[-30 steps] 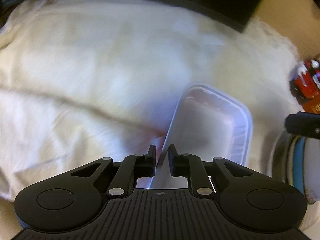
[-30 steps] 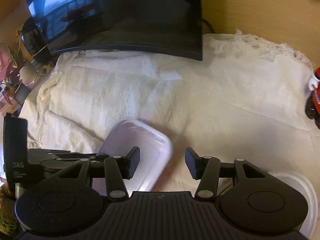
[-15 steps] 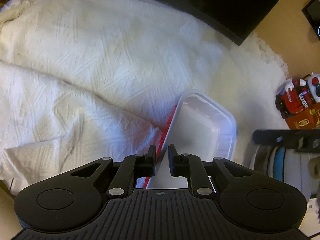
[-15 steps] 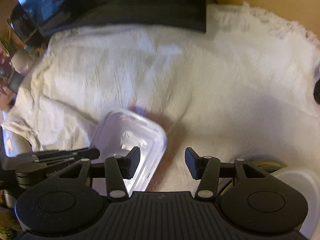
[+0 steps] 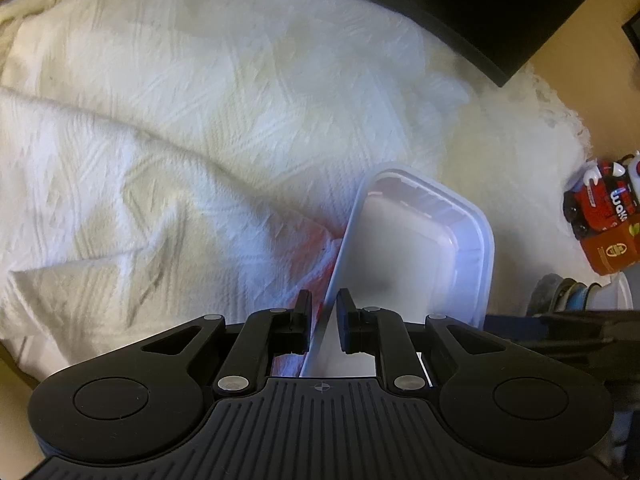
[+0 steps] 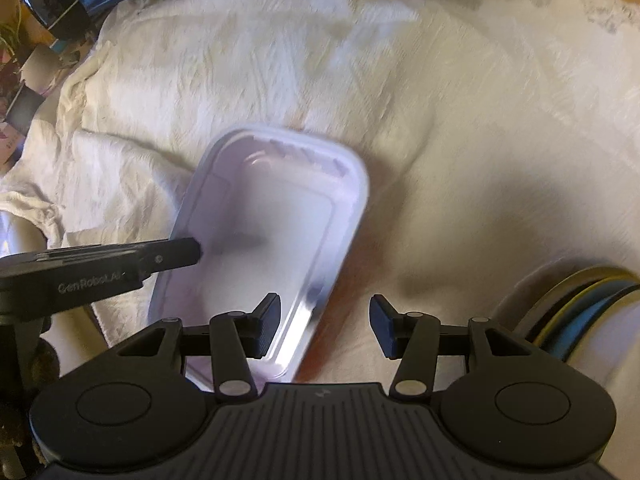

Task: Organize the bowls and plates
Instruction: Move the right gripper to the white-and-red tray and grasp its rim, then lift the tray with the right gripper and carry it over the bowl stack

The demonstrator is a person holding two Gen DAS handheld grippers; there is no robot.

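My left gripper (image 5: 322,312) is shut on the long left rim of a white rectangular plastic tray (image 5: 416,256), which it holds over the white cloth. The same tray (image 6: 272,240) shows in the right wrist view, with the left gripper's fingers (image 6: 176,254) clamped on its left rim. My right gripper (image 6: 324,324) is open and empty, its left finger over the tray's near right corner. A stack of plates and bowls with blue and yellow rims (image 6: 580,304) sits at the lower right; it also shows in the left wrist view (image 5: 576,292).
A white textured cloth (image 5: 160,128) covers the table, with folds on the left. A dark monitor (image 5: 480,4) stands at the back. A red toy car on a box (image 5: 600,208) sits at the right edge. Clutter and a plant (image 6: 16,60) lie at the far left.
The left gripper has carried the tray forward and lower toward the cloth. The right gripper has moved in closer, so the tray now lies partly under its left finger.
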